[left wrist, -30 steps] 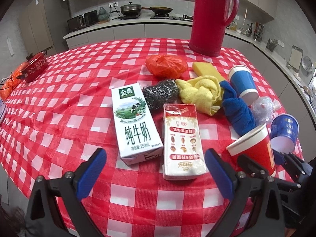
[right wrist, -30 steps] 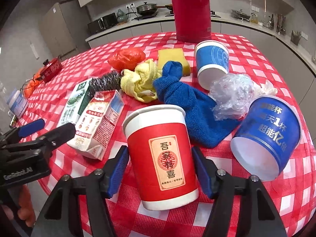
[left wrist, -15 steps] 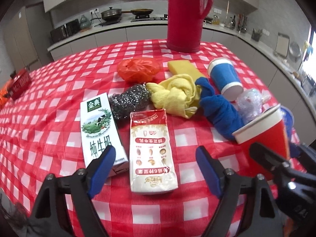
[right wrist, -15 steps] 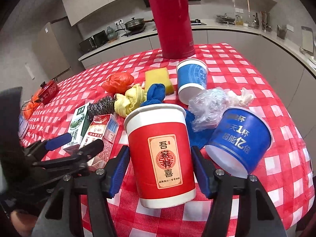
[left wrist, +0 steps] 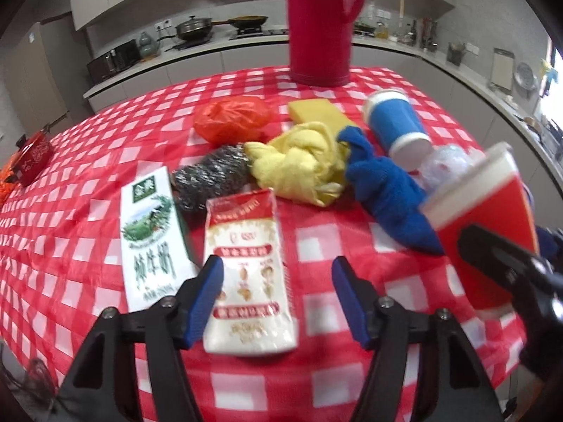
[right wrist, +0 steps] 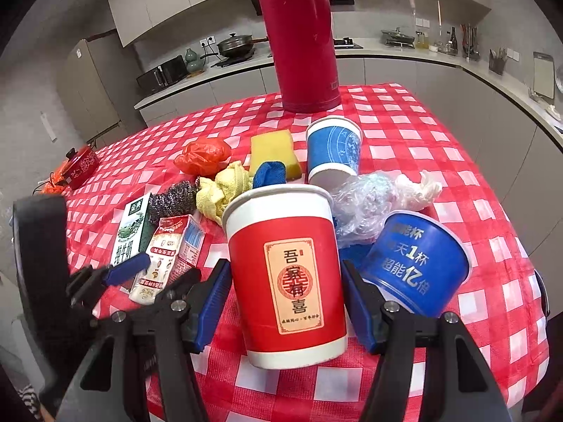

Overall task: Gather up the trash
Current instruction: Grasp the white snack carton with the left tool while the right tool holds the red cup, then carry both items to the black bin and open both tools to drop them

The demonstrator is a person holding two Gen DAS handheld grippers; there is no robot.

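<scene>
Tongs on the right [right wrist: 283,302] gripped the red paper cup [right wrist: 285,270] upright between their pads. Left tongs [left wrist: 278,297] were closing around the red-and-white carton [left wrist: 248,267], one pad beside it, the other apart.

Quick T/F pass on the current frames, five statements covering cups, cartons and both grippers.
1. The right gripper holds the red paper cup upright between its jaws. True.
2. The left gripper is clamped on the green-and-white milk carton. False: its jaws are closing around the red-and-white drink carton, with a gap still showing on one side.
3. Both blue paper cups stand upright. False: the tall blue cup and the wide blue cup lie on their sides.
4. The steel wool scrubber lies beyond the two cartons. True.
5. The red thermos lies tipped over. False: it stands upright at the far side of the checked tablecloth.
</scene>
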